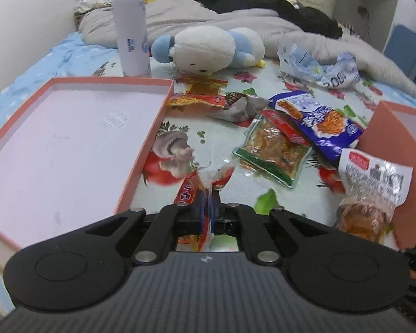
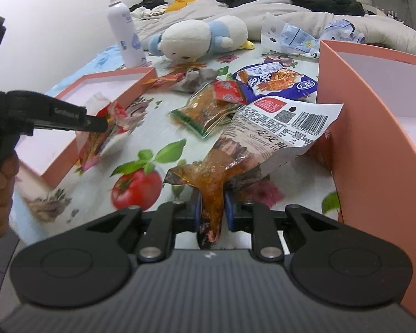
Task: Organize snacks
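Note:
My left gripper [image 1: 208,202] is shut on a red snack packet [image 1: 192,187], held beside the shallow pink box lid [image 1: 141,155]; it also shows in the right wrist view [image 2: 105,123] with the red packet [image 2: 102,138] hanging from it. My right gripper [image 2: 212,206] is shut on a clear shrimp snack bag [image 2: 263,138] with a white label, next to the tall pink box [image 2: 374,144]. That shrimp bag shows at the right in the left wrist view [image 1: 368,194]. Loose on the cloth lie a blue noodle-snack bag [image 1: 319,122], a green-edged packet [image 1: 274,149] and a red-yellow packet [image 1: 202,94].
A plush toy [image 1: 205,47], a white spray bottle [image 1: 131,30] and a crumpled blue-white bag [image 1: 319,66] lie at the back, before a grey blanket [image 1: 235,19]. The tall pink box stands at the right [image 1: 396,144]. The wall is at the left.

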